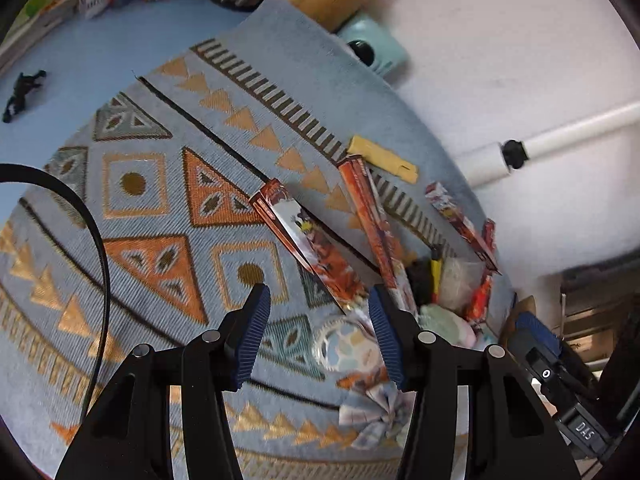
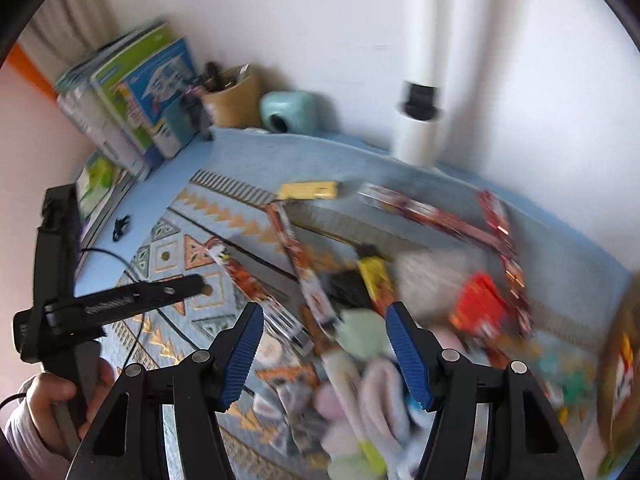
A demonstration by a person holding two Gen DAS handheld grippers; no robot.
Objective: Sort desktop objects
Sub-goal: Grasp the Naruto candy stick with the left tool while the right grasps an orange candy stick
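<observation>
The left gripper (image 1: 316, 304) hung with its blue ribbed fingers (image 1: 256, 332) spread wide and empty over the blue patterned woven mat (image 1: 160, 208); a clear round packet with a toothed edge (image 1: 344, 344) lay on the mat between them, though contact could not be told. The right gripper (image 2: 324, 322) was likewise spread and held nothing, above a blurred heap of pastel soft items (image 2: 368, 384). Long red-and-orange printed boxes (image 1: 316, 244) lay just beyond, near a flat yellow stick (image 1: 384, 158).
</observation>
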